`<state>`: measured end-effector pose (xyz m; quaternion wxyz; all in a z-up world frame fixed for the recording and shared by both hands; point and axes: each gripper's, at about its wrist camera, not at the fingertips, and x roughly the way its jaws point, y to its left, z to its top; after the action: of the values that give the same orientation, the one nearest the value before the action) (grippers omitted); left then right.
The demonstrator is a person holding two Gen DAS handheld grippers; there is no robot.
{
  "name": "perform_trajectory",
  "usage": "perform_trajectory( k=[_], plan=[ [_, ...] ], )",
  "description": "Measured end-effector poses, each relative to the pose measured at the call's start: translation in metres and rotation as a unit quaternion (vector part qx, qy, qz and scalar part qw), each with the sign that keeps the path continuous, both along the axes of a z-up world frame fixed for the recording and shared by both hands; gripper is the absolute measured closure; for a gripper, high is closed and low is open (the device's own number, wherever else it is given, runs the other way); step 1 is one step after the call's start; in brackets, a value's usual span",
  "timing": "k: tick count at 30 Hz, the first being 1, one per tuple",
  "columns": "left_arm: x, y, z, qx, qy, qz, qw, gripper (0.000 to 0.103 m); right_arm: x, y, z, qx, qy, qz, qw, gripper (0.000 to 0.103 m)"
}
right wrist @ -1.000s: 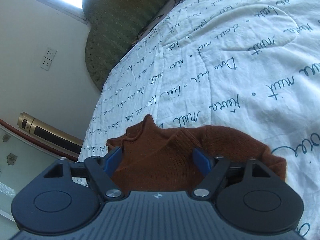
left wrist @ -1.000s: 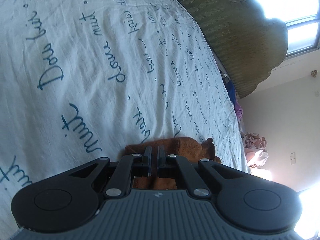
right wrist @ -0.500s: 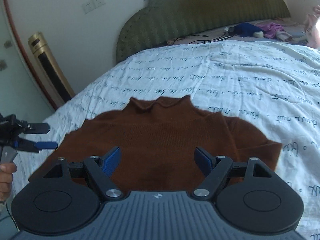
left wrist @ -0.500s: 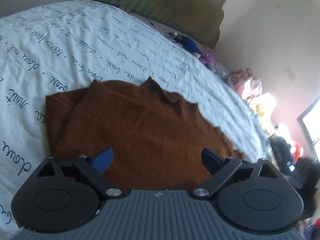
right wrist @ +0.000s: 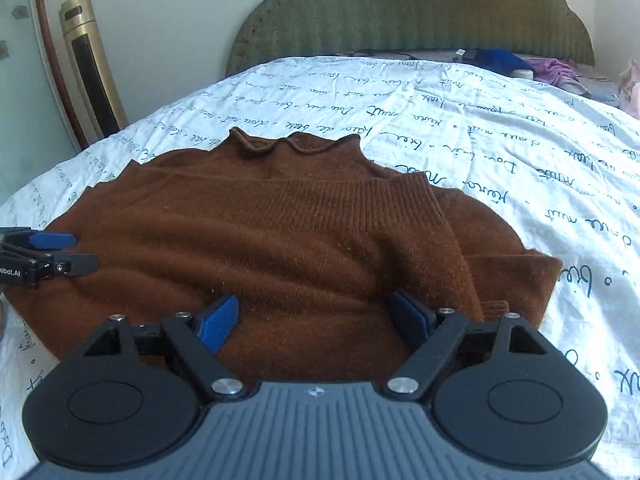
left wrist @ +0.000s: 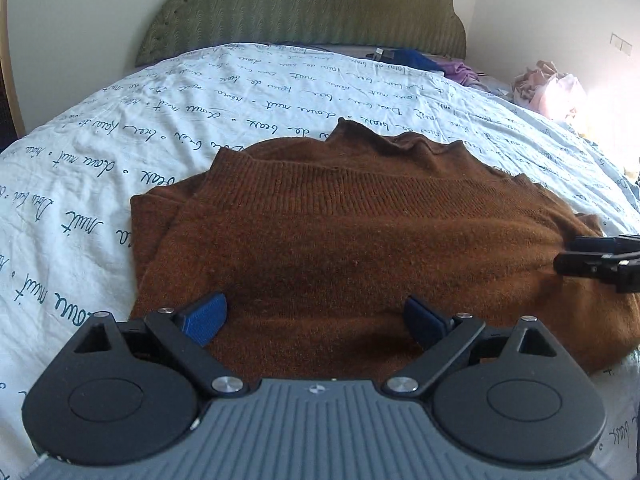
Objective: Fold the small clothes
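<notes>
A brown knitted sweater (left wrist: 340,232) (right wrist: 280,232) lies folded on the bed, its ribbed hem laid across just below the rolled collar. My left gripper (left wrist: 314,312) hovers over the sweater's near left part, jaws wide apart, blue pads clear of the knit. The right wrist view shows the left gripper (right wrist: 72,252) at the sweater's left edge. My right gripper (right wrist: 316,316) hangs over the near right part; its jaws are opening, with only flat sweater lying below the gap. In the left wrist view the right gripper (left wrist: 568,254) pokes in from the right edge.
The bed's white sheet (left wrist: 200,120) with blue script spreads all around the sweater. A green padded headboard (left wrist: 300,12) stands at the far end. Loose clothes (left wrist: 548,88) and a blue item (left wrist: 408,58) lie far right. A gold tower appliance (right wrist: 88,68) stands left of the bed.
The left gripper was shut on the sweater's edge and has let go and opened wide. Both grippers rolled upright and drew back, so the whole folded sweater now shows.
</notes>
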<state>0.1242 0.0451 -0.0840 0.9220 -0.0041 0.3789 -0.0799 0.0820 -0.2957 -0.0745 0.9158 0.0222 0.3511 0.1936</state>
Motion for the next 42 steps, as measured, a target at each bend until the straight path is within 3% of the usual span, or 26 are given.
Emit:
perform_trajectory(
  k=[3,6,12,19,34,38,40,42],
  plan=[
    [0.005,-0.004,0.011,-0.019,0.016,0.014,0.9996,0.004,-0.007,0.009,0.023,0.046,-0.014,-0.019,0.999,0.018],
    [0.017,-0.009,0.015,-0.013,0.02,0.03,0.9993,0.004,0.003,0.022,0.032,0.065,-0.018,-0.039,0.997,0.017],
    [0.041,-0.021,0.012,0.011,0.027,0.052,0.9983,0.0,0.032,0.05,0.016,0.078,0.012,-0.082,0.993,0.016],
    [0.053,-0.024,-0.008,0.044,0.018,0.059,0.9971,0.0,0.029,0.078,-0.01,-0.024,-0.024,-0.073,0.997,0.008],
    [0.043,-0.016,-0.014,0.04,-0.009,0.038,0.9985,0.0,0.03,0.075,-0.013,-0.022,-0.03,-0.075,0.996,0.005],
    [0.022,0.0,-0.014,0.036,-0.025,0.02,0.9988,0.0,0.025,0.074,-0.01,-0.035,-0.032,-0.079,0.996,0.005],
    [0.011,0.016,-0.013,0.039,-0.03,0.033,0.9982,0.0,0.016,0.066,-0.009,-0.037,-0.036,-0.087,0.995,0.005],
    [0.0,0.038,-0.014,0.015,-0.028,0.039,0.9988,0.0,0.004,0.052,-0.009,-0.051,-0.039,-0.109,0.992,0.005]
  ],
)
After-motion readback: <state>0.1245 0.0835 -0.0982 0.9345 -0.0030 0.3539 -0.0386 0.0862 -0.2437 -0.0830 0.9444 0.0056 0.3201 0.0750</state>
